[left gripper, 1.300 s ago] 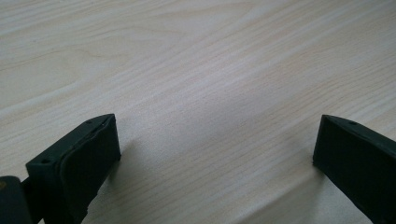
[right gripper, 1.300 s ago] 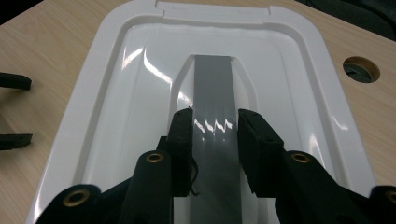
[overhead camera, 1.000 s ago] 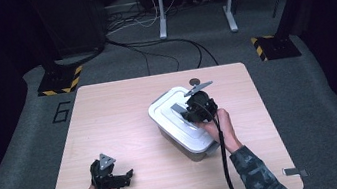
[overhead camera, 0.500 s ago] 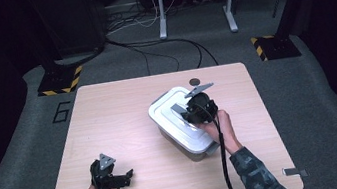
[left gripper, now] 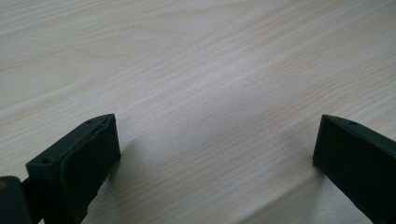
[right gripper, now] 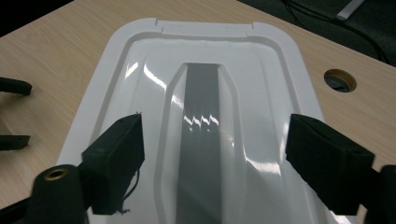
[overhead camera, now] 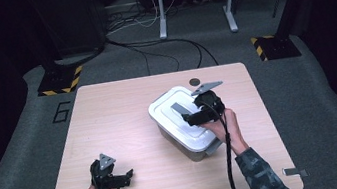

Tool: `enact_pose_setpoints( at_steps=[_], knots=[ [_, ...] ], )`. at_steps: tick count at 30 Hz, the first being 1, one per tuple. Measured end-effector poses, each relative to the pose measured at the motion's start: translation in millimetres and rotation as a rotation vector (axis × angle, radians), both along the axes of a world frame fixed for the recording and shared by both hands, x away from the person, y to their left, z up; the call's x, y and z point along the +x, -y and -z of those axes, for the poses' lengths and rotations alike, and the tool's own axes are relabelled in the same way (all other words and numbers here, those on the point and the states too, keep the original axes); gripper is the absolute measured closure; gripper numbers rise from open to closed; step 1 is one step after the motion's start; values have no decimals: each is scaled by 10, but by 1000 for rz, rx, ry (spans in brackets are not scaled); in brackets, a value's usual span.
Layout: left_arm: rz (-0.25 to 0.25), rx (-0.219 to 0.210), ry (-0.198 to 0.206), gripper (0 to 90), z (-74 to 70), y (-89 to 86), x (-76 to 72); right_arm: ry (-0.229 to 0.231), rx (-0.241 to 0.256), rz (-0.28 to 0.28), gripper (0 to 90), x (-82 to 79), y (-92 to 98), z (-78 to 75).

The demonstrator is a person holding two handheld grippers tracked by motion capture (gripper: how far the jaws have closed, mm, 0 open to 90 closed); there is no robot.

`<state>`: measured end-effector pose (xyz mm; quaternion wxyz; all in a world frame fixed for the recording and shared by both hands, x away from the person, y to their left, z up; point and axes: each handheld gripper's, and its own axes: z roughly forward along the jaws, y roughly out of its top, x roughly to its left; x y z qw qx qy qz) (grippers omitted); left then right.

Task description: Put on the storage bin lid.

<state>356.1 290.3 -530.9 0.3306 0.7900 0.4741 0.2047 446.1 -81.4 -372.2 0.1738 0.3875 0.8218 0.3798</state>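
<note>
From the high view, a white lidded bin (overhead camera: 186, 124) sits right of center on the wooden table (overhead camera: 125, 126). Its long axis runs diagonally, from the far-left corner toward the near-right edge. The right gripper (overhead camera: 191, 118) hovers over the lid, held by the person's right hand (overhead camera: 224, 125). The left gripper (overhead camera: 127, 176) is down near the front-left edge, well apart from the bin, with its 2 jaws pointing right across the table. There's a small round hole (overhead camera: 195, 82) in the tabletop just behind the bin.

Left gripper view: its jaws are spread wide over bare wood grain (left gripper: 210, 84), nothing between them.

Right gripper view: the right gripper (right gripper: 212, 154) has its jaws wide too, sitting on either side of a grey strip (right gripper: 201, 121) that runs lengthwise down the middle of the lid (right gripper: 140, 70). The bin's far short end points away from the camera, with the hole (right gripper: 340, 80) off to the right.
</note>
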Motion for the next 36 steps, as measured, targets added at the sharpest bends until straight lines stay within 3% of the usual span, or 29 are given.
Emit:
enact_pose_setpoints(
  at_steps=[5, 15, 26, 36],
  knots=[
    [0, -1, 0, 3, 0, 0, 0, 14, 34, 29, 119, -94, 192, -68],
    [-1, 0, 0, 3, 0, 1, 2, 40, 51, 127, 42, -272, 649, -66],
    [-1, 0, 0, 3, 0, 1, 3, 34, 63, 204, 34, -453, 1079, 85],
    [0, 1, 0, 3, 0, 1, 3, 11, 68, 270, 39, -603, 1373, 320]
  ],
)
